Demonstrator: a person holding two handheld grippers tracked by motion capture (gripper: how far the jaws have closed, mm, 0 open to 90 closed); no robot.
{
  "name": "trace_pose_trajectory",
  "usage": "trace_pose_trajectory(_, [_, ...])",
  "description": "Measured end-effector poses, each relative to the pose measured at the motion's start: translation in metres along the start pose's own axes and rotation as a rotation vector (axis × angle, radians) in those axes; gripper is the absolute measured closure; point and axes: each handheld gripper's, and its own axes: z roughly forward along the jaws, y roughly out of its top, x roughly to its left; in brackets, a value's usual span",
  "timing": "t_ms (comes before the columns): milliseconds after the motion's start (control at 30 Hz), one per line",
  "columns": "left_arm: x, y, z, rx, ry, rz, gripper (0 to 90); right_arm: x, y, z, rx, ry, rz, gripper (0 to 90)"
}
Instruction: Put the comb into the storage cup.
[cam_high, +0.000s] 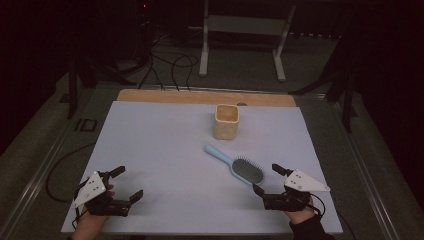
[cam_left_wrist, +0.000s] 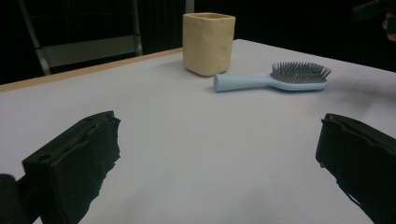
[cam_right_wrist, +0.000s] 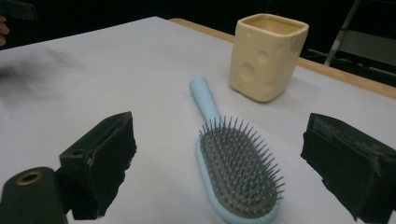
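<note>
Pre-grasp stage: left gripper (cam_high: 122, 185) and right gripper (cam_high: 268, 179) both released; hairbrush (cam_high: 235, 165) beside cup (cam_high: 226, 121) probably requires right-side closure next.

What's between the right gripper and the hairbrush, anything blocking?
Nothing visible. The right gripper sits just short of the hairbrush, jaws open, with bare white table between. The yellow cup stands beyond the handle tip, out of the path.

Two black grippers, left (cam_high: 120, 185) and right (cam_high: 266, 179), each topped by a grey three-cornered plate; dark sleeve (cam_high: 311, 230) at lower right.
</note>
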Motion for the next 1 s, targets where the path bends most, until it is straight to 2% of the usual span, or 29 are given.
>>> trace_pose_trajectory(167, [0.000,0.000,0.001,0.006,-0.003,0.006,0.0,-0.001,0.010,0.002,0.013,-0.002,-0.014,9.3])
trace_pose_trajectory(267, [-0.001,0.000,0.000,0.004,-0.003,0.007,0.0,0.000,0.020,0.004,0.018,-0.003,-0.038,9.3])
trace_pose_trajectory(600, [0.000,0.000,0.000,0.001,0.000,0.003,0.0,0.000,0.050,0.014,0.006,0.004,-0.091,9.3])
trace_pose_trajectory(733, [0.000,0.000,0.000,-0.001,-0.002,0.000,0.0,0.000,0.060,0.020,0.001,0.012,-0.113,9.3])
trace_pose_trajectory(833, [0.000,0.000,0.000,-0.001,-0.004,0.003,0.0,0.000,0.064,0.024,-0.005,0.016,-0.105,9.3])
trace_pose_trajectory(933, [0.000,0.000,0.000,-0.001,-0.003,0.005,0.0,-0.002,0.074,0.034,-0.006,0.017,-0.129,9.3])
trace_pose_trajectory(1000, [0.000,0.000,0.000,-0.002,-0.003,0.005,0.0,-0.002,0.078,0.039,-0.001,0.023,-0.127,9.2])
